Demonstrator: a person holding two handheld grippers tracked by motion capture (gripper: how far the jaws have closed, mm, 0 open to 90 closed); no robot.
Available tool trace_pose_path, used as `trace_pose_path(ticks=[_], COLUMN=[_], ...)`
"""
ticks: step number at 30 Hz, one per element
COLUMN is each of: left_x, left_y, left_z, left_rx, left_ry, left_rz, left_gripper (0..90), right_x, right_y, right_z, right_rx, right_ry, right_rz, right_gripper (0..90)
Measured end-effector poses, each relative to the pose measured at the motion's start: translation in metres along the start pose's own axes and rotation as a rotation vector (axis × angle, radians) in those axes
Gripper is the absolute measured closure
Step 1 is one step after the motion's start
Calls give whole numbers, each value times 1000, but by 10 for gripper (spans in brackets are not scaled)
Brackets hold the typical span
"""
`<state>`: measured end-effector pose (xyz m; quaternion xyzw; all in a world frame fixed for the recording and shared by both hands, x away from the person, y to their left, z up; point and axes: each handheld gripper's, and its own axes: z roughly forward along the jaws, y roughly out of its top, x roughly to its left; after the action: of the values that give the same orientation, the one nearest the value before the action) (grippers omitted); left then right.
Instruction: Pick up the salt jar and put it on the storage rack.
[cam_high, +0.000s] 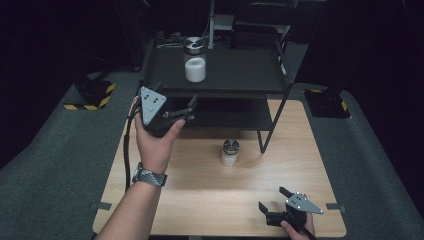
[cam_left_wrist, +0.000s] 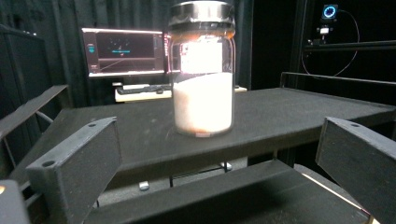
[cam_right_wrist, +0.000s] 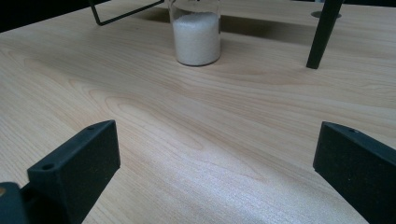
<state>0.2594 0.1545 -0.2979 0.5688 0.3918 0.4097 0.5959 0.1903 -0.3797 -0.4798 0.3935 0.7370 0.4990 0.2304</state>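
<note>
Jar (cam_left_wrist: 202, 70) on shelf (cam_left_wrist: 289, 109), dead ahead of left gripper (cam_high: 189, 111), jaws spread, nothing held.
Glass, half full of white powder: likely heavy, slippery, breakable; grip mid-body below lid (cam_left_wrist: 201, 14). Right gripper (cam_high: 272, 199) released, low over worktop (cam_right_wrist: 196, 135).

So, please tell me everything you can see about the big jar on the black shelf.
The big jar is clear glass with a silver metal lid, closed. White powder fills it a little over halfway. It stands upright on the top of the black shelf, toward its left side, with nothing else touching it. The left gripper points at it with jaws open, still short of it.
</note>
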Motion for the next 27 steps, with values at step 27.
trace_pose_path(ticks=[27], left_x=[5], left_y=[-113], left_z=[-84], left_rx=[8], left_ry=[-61], left_rz=[-25], left_gripper=[4], right_x=[1], right_y=[0], right_z=[0], right_rx=[1], right_ry=[-3], right_rz=[-7], right_gripper=[3])
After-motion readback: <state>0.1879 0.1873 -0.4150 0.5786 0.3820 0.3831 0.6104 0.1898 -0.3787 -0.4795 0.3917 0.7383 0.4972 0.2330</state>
